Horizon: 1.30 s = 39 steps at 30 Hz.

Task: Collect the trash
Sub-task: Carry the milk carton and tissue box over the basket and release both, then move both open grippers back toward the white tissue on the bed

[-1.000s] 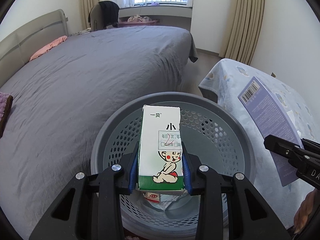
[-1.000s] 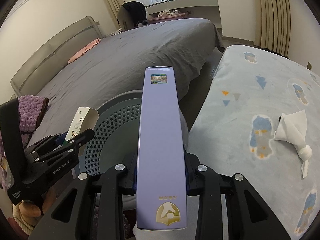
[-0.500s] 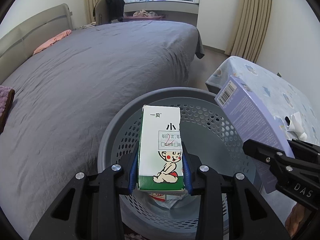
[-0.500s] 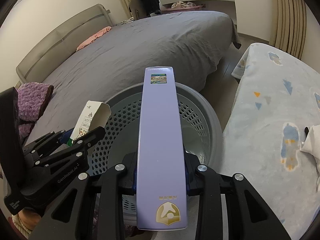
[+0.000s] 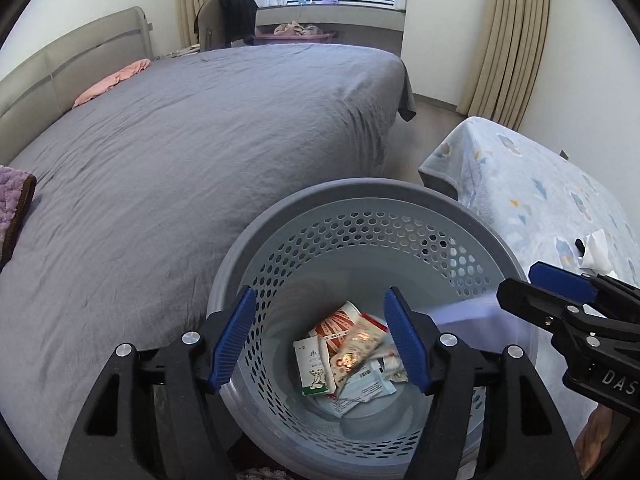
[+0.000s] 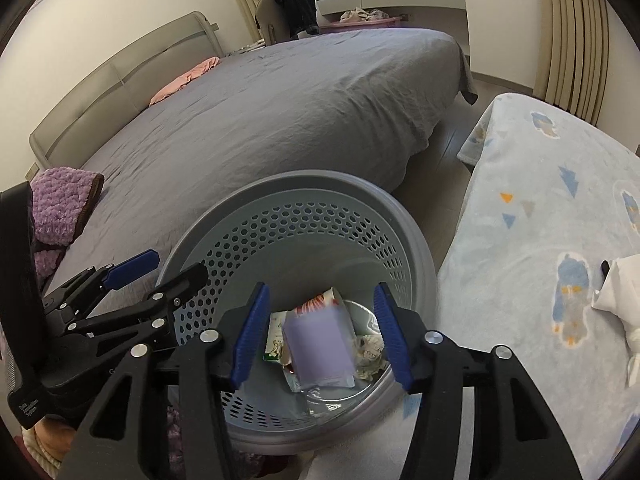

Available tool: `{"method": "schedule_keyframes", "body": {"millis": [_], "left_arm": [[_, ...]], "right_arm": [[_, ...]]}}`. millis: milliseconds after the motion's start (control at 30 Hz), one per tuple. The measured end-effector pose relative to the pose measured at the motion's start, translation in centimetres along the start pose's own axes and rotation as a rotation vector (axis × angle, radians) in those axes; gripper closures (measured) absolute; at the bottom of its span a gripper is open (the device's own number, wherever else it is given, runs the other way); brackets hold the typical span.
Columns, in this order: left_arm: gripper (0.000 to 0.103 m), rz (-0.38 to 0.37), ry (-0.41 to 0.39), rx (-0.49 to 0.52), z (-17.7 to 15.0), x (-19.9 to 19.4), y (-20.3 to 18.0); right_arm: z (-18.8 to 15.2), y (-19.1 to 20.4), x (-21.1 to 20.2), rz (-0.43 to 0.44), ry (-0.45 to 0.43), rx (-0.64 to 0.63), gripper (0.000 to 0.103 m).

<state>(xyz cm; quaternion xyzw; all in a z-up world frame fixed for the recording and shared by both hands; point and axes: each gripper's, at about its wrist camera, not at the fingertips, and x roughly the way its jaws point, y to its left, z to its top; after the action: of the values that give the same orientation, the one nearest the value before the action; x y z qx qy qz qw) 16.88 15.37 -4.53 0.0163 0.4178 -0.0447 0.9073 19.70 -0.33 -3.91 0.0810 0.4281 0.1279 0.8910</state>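
The left wrist camera sat just behind the left gripper (image 5: pixel 320 340) and looked forward and steeply down into the basket (image 5: pixel 360 196) right below it, with the bed (image 5: pixel 200 140) beyond. The right wrist camera looked the same way from behind the right gripper (image 6: pixel 320 328), close above the basket (image 6: pixel 312 184). Both views shared the basket, the bed and the window wall, and each caught the other gripper at its edge.

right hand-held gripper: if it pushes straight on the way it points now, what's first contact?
Probably the lavender box, blurred, just released, lying in the grey basket directly beyond the right hand-held gripper. Its jaws have just been opening and nothing sits between the pads. Depth is unclear; the basket's near rim may come first.
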Motion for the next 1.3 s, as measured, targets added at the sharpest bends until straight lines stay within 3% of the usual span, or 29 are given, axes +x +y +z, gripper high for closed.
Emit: {"method": "schedule_keyframes", "body": {"millis": [533, 1300], "left_arm": [[0.026, 0.020, -0.007, -0.023, 0.1, 0.1, 0.4], [0.017, 0.017, -0.032, -0.007, 0.3, -0.5, -0.3]], "right_arm": [[-0.3, -0.2, 0.2, -0.008, 0.007, 0.012, 0.051], [-0.9, -1.8, -1.8, -0.051, -0.016, 0.055, 0.046]]}}
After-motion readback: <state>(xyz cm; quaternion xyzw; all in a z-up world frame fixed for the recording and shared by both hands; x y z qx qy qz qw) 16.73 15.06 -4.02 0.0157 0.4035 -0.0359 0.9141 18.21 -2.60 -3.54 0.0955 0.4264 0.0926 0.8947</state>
